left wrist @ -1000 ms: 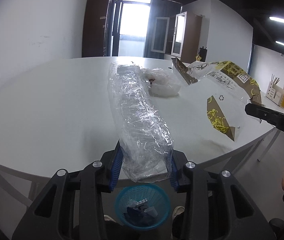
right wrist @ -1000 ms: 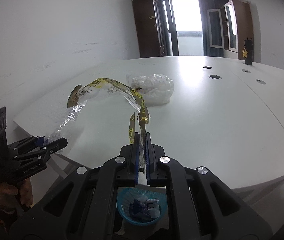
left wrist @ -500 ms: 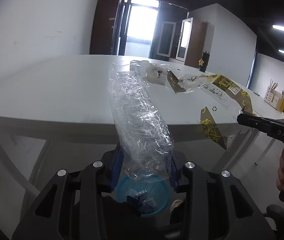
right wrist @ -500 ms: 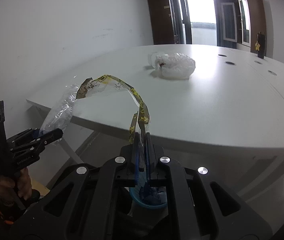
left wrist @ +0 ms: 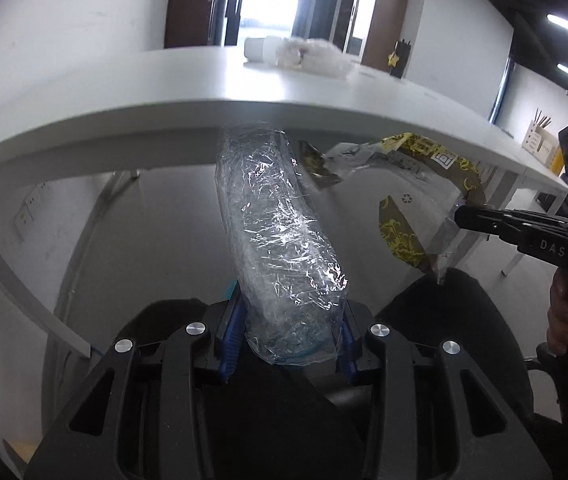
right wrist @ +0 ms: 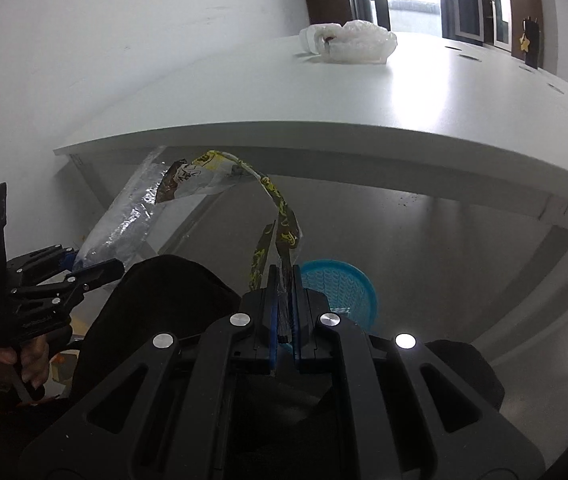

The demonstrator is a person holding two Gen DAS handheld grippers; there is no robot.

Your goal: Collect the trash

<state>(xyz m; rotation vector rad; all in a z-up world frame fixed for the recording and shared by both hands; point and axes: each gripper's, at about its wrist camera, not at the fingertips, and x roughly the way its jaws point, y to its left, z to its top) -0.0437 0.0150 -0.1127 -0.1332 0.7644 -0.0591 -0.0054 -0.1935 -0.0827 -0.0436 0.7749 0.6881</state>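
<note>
My left gripper (left wrist: 287, 330) is shut on a long clear crinkled plastic wrapper (left wrist: 276, 240), held below the white table's edge (left wrist: 204, 120). My right gripper (right wrist: 282, 292) is shut on a brown and yellow printed wrapper (right wrist: 280, 208) that arcs up and to the left. The left gripper also shows in the right wrist view (right wrist: 84, 270) with its clear wrapper (right wrist: 124, 216). The right gripper shows in the left wrist view (left wrist: 467, 214) with the printed wrapper (left wrist: 415, 160). A blue mesh trash basket (right wrist: 335, 292) stands on the floor just beyond the right gripper.
A crumpled white plastic bag (right wrist: 357, 42) and a white cup (left wrist: 258, 48) lie on the table top. Table legs (right wrist: 559, 232) stand under it. A wooden holder (left wrist: 539, 142) sits at the far right. Dark clothing (right wrist: 156, 304) fills the foreground.
Both grippers have dropped from table height to below the table edge, carrying their wrappers. The blue basket now sits close ahead of the right gripper.
</note>
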